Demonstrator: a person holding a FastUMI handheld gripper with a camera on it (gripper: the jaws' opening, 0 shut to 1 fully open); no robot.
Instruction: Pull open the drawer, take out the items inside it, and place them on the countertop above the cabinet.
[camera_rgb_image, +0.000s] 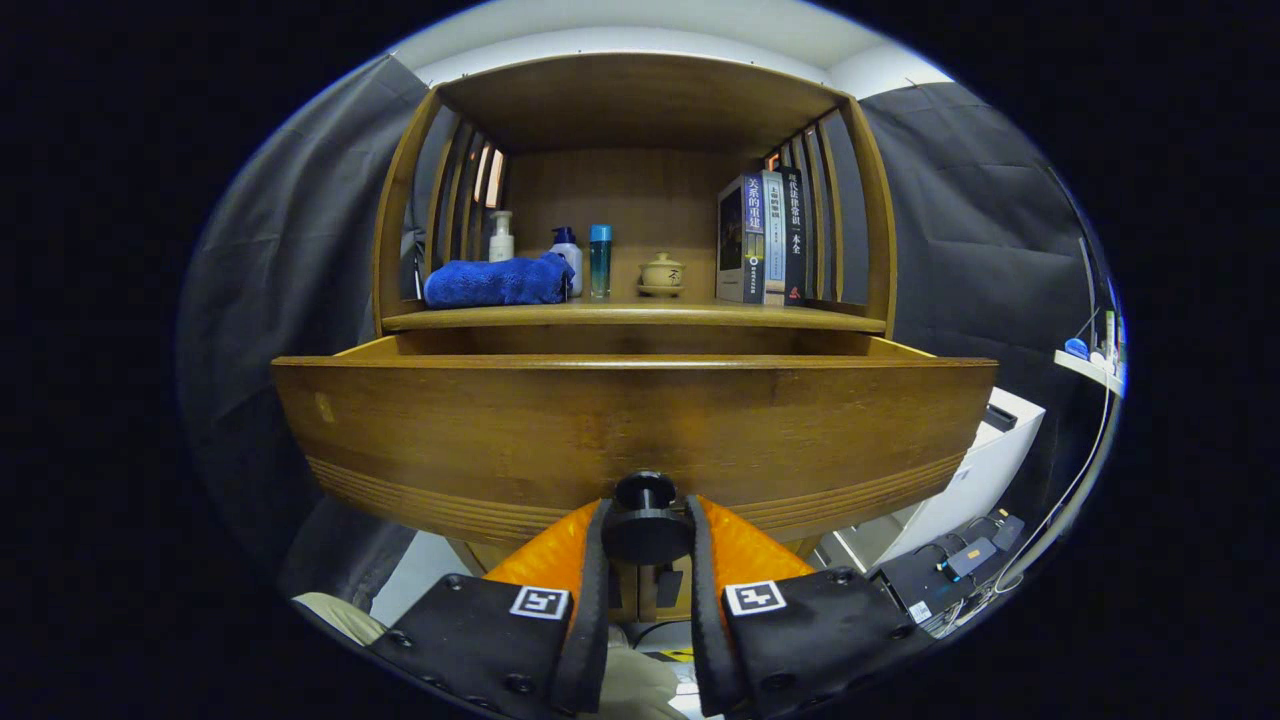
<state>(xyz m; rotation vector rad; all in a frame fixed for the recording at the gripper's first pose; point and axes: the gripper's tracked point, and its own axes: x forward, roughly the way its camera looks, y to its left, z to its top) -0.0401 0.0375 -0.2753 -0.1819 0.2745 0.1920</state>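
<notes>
The wooden drawer (630, 420) stands pulled out from the cabinet, its front panel facing me. Its round black knob (645, 520) sits between my two fingers, and my gripper (645, 535) is shut on it. The drawer's inside is hidden behind the front panel. Above the drawer lies the countertop (690, 315), with a blue towel (495, 282), a white pump bottle (501, 238), a blue-capped bottle (567, 252), a teal bottle (600, 260), a small ceramic pot (661, 273) and several books (765, 240) on it.
Slatted wooden sides and a top board frame the shelf space over the countertop. A white box (985, 465) and black devices with cables (950, 570) sit low on the right. Dark cloth walls stand on both sides.
</notes>
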